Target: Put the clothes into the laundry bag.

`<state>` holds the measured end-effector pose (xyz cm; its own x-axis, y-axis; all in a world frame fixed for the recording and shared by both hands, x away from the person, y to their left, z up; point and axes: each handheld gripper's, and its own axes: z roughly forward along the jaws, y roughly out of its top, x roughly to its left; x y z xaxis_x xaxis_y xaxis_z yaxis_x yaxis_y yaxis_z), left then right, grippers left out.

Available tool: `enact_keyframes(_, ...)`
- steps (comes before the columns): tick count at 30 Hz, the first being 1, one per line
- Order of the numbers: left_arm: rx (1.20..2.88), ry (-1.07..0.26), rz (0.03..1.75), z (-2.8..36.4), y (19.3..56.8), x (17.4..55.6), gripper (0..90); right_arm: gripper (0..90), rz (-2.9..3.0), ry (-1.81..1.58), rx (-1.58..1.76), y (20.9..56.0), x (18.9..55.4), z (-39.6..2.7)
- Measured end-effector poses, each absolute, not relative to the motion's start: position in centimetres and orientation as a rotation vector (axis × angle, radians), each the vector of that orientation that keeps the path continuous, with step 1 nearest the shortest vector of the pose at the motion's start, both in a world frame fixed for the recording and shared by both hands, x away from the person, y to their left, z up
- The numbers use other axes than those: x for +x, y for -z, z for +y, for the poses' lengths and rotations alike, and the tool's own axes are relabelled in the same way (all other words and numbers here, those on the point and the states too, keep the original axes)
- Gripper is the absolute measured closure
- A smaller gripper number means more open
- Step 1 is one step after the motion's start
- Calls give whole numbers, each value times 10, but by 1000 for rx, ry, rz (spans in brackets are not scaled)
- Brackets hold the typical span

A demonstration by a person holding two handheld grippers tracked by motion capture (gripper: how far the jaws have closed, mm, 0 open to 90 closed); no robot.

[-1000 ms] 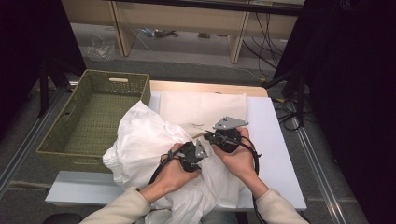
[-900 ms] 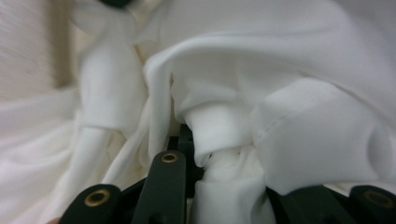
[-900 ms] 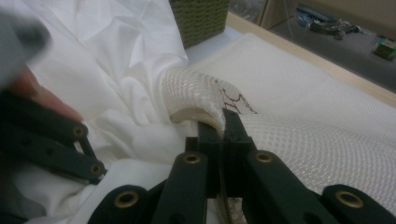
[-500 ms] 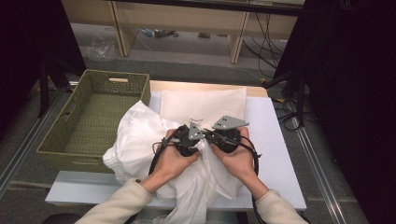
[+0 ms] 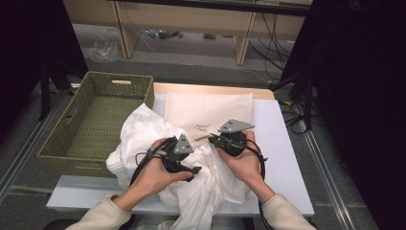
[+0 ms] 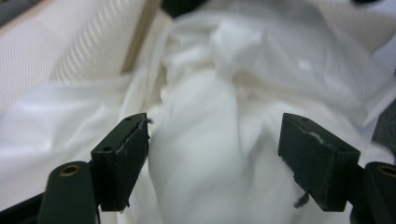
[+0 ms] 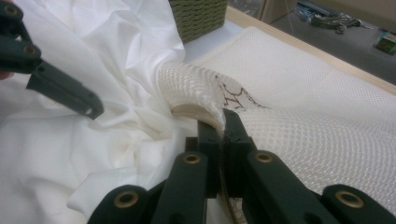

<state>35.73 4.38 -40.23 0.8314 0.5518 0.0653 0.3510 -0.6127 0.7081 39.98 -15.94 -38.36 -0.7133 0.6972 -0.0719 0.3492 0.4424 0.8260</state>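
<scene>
Under shirt (image 5: pixel 158 139): white table (image 5: pixel 282 143) | beyond: floor (image 5: pixel 201 57), possibly concrete

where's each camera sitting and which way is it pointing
High view: above the person's side, looking forward and down on the table; both forearms, hands, left gripper and right gripper show.
Left gripper view: rides the left gripper, looks along its open jaws at the white garment.
Right gripper view: rides the right gripper, jaws shut on the mesh bag edge.
Shared: the garment; the right gripper view also catches the left gripper's jaw.
</scene>
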Motion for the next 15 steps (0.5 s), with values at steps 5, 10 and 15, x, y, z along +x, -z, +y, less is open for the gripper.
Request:
enact_keyframes(5,2373,-322,709,27,434,374,335,891,2302,-1160,883,382,396,-156)
enact_keyframes(10,2413,-278,720,15,428,378,687,891,2315,-1160,911,385,398,-158)
enact_keyframes(15,2277,-194,697,17,384,373,737,891,2308,-1170,905,385,398,-160)
